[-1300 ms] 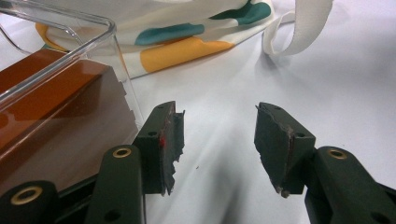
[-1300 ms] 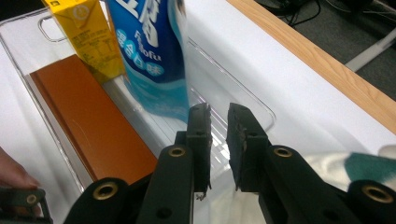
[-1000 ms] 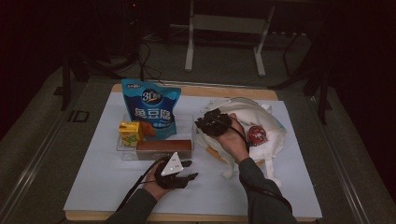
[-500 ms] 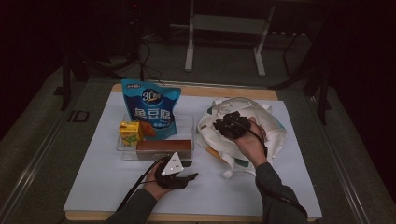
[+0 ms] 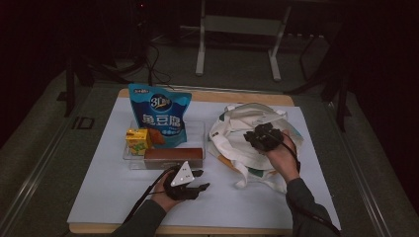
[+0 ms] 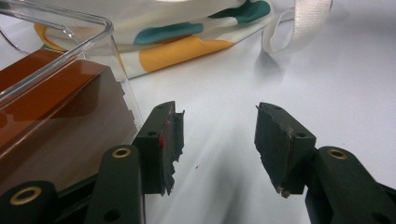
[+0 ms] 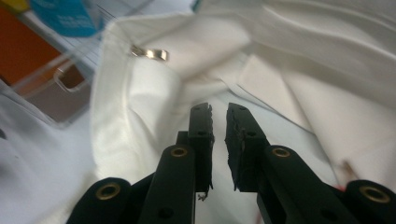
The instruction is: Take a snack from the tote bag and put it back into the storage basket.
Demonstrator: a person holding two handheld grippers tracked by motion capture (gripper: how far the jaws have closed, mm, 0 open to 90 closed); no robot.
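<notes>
My left gripper (image 5: pixel 201 179) rests open on the white table cover, just in front of a long brown box (image 5: pixel 173 155). In the left gripper view its jaws (image 6: pixel 218 121) stand wide apart with nothing between them, the brown box (image 6: pixel 56 121) close on their left. My right gripper (image 5: pixel 258 136) hovers over a white tote bag (image 5: pixel 230 140) with teal and yellow patches. In the right gripper view the jaws (image 7: pixel 218 114) are nearly together, holding nothing, above the bag's white fabric (image 7: pixel 327 70).
A clear tray (image 5: pixel 193 129) holds the brown box, a yellow juice carton (image 5: pixel 137 140) and an upright blue snack bag (image 5: pixel 160 113). The tray's wall (image 6: pixel 100 51) stands near my left jaw. A bag strap (image 6: pixel 303 23) lies on the table. Dark floor surrounds the table.
My right gripper has moved right and toward the person across the tote bag. A red item seen in the bag before is now covered. The left gripper has stayed put.
</notes>
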